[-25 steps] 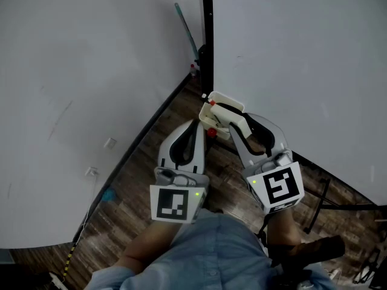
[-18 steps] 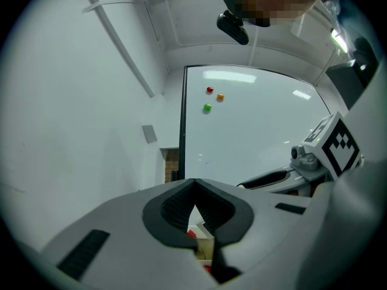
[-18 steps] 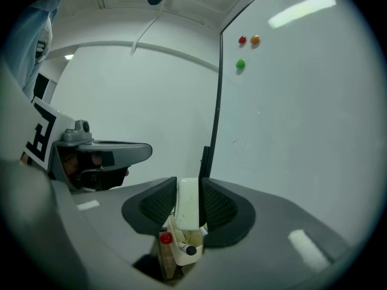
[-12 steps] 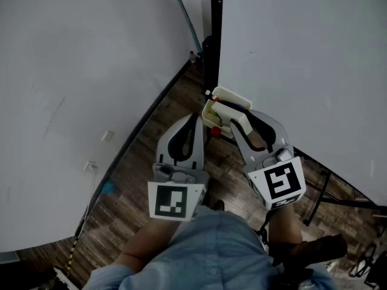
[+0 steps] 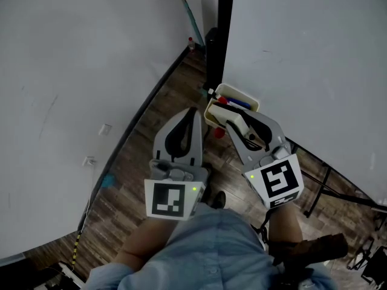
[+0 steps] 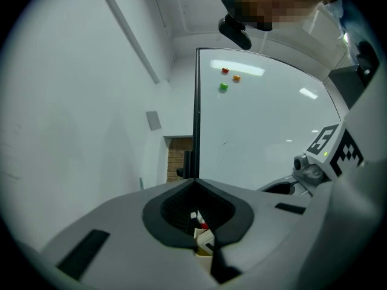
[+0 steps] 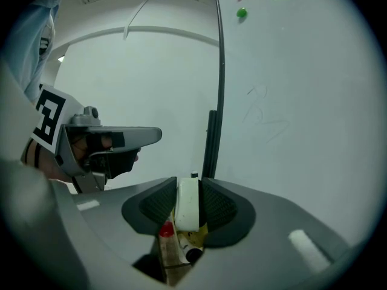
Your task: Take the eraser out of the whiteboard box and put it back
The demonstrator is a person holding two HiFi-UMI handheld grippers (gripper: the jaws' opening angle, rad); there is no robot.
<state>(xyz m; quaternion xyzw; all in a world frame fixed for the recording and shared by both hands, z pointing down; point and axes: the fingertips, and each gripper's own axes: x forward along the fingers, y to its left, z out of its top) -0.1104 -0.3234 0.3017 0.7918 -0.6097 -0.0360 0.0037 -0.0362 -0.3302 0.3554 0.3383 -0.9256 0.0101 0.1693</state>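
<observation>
My right gripper [image 5: 234,119] is shut on the white eraser [image 5: 239,125] and holds it on edge just over the near rim of the cream whiteboard box [image 5: 212,112]. In the right gripper view the eraser [image 7: 187,205] stands upright between the ribbed pads, with the box [image 7: 172,255] and its red-capped and black-tipped markers right below. Red and blue markers [image 5: 233,103] lie inside the box. My left gripper [image 5: 192,111] is shut with nothing in it, its tip beside the box's left side. Through its jaws the box [image 6: 204,241] shows low down.
The box hangs at the foot of the whiteboard [image 5: 314,65], beside its black post [image 5: 222,35]. A white wall [image 5: 66,71] runs along the left. Wooden floor [image 5: 139,180] lies below, with the board's black stand legs [image 5: 329,192] at right. Coloured magnets [image 6: 224,86] sit high on the board.
Both grippers have come lower and nearer the box. The eraser now sits at the box's near rim and the markers inside show behind it. Both grips are unchanged.
</observation>
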